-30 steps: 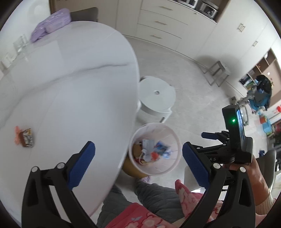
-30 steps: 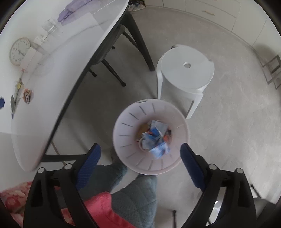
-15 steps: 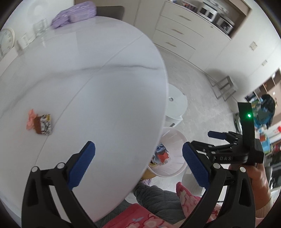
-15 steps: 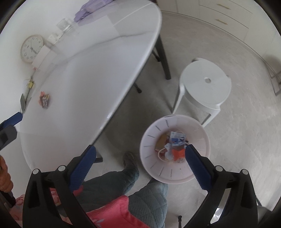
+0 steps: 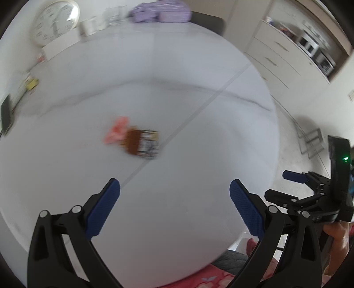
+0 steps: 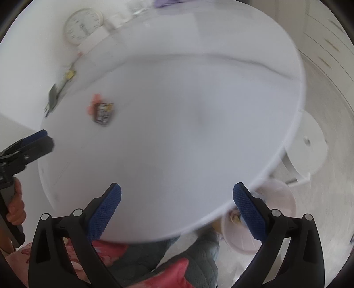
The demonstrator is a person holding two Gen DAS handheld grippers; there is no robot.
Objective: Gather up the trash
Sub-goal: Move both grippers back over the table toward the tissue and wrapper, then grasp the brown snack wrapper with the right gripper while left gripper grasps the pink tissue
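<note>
left gripper (image 5: 174,208): held spread, empty, over table (image 5: 199,88) | right gripper (image 6: 177,210): spread, empty | wrapper (image 5: 141,144): on table, untouched | bin (image 6: 276,212): beside table

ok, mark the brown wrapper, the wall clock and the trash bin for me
brown wrapper (image 5: 141,145), left wrist view, on the middle of the wrapper.
wall clock (image 5: 55,21), left wrist view, on the clock face.
trash bin (image 6: 285,199), right wrist view, on the part of the rim that shows past the table edge.
</note>
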